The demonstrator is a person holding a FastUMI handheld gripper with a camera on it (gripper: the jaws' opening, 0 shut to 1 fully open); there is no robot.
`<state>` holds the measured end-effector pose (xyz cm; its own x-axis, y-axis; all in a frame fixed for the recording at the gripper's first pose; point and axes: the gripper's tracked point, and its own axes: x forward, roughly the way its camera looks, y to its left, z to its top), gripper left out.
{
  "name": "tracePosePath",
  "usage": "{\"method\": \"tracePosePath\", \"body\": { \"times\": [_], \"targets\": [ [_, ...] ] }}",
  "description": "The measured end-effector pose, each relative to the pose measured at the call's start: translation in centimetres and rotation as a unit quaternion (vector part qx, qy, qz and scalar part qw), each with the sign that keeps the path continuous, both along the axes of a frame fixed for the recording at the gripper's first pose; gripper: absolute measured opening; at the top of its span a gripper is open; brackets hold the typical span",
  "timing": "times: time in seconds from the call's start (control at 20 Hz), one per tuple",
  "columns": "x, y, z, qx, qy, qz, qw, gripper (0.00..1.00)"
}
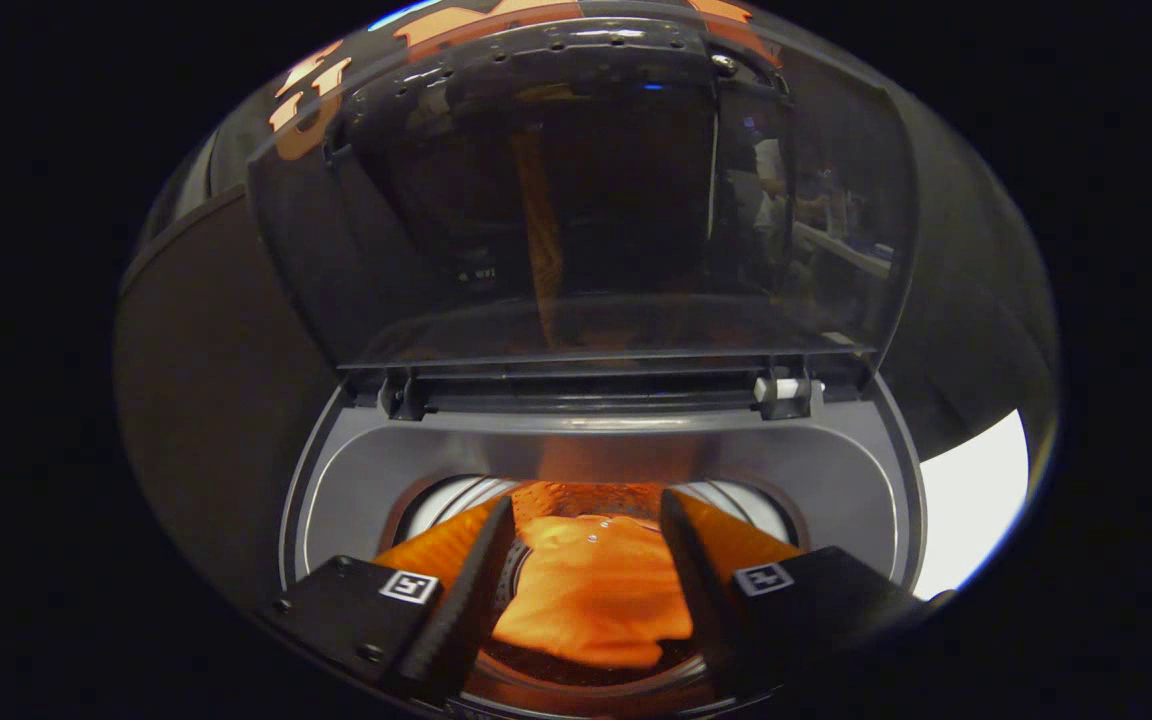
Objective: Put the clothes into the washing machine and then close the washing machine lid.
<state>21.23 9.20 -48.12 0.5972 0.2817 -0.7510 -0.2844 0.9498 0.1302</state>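
The washing machine [356, 480] is the landmark here: its top opening faces the gripper and its lid [576, 200] stands raised at the back edge, hinged just beyond the opening. So the closing step is not yet done. Inside the drum [446, 500], below the rim, lies an orange garment [596, 590], loosely crumpled on the drum floor; judging by that, the loading part looks finished, at least for this piece. The gripper [586, 545] hangs over the opening with its fingers spread apart, holding nothing, the garment lying below and between them without contact. There is open room above the rim to lift clear. The raised lid's free top edge, well beyond the fingers, is the likely next reach.
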Motion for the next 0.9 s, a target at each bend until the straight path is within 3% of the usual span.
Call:
{"method": "tracePosePath", "body": {
  "times": [0.05,0.5,0.7,0.9],
  "targets": [
    [-0.3,0.0,-0.1,0.002,0.001,-0.001,1.0,0.98],
    [-1.9,-0.2,2.9,0.017,-0.036,-0.014,0.999,0.99],
    [-3.0,0.1,8.3,0.045,-0.077,-0.025,0.996,0.99],
    [-3.2,-0.1,16.8,0.071,-0.154,-0.044,0.985,0.98]
  ]
}}
